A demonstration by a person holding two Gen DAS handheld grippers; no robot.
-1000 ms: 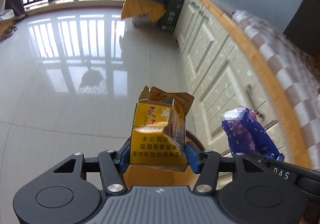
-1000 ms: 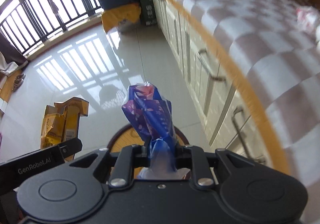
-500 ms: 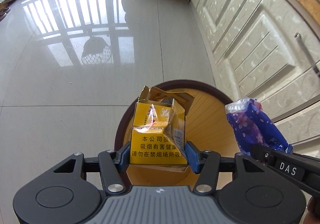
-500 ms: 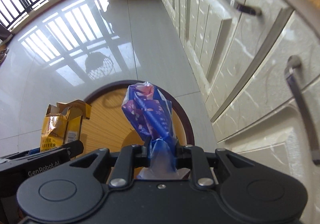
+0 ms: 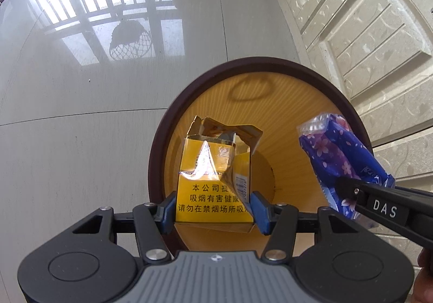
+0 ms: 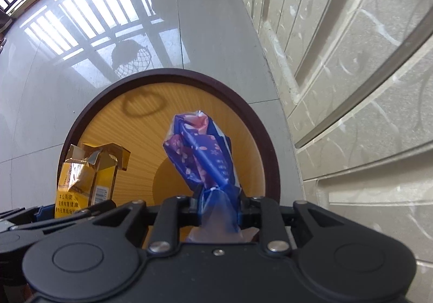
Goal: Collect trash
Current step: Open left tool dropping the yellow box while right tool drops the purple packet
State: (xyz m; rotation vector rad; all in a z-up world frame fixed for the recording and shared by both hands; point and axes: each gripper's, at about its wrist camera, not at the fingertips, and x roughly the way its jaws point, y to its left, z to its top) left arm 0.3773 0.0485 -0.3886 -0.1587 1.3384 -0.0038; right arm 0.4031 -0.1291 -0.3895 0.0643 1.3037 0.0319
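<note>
Low in the left wrist frame, the left gripper [image 5: 213, 211] clamps a torn yellow cigarette pack [image 5: 213, 181] over the round bin [image 5: 159, 146]. At lower centre of the right wrist frame, the right gripper [image 6: 219, 204] pinches a crumpled blue wrapper [image 6: 201, 156] above the same bin, with cream cabinet doors [image 6: 351, 59] filling the right side.
</note>
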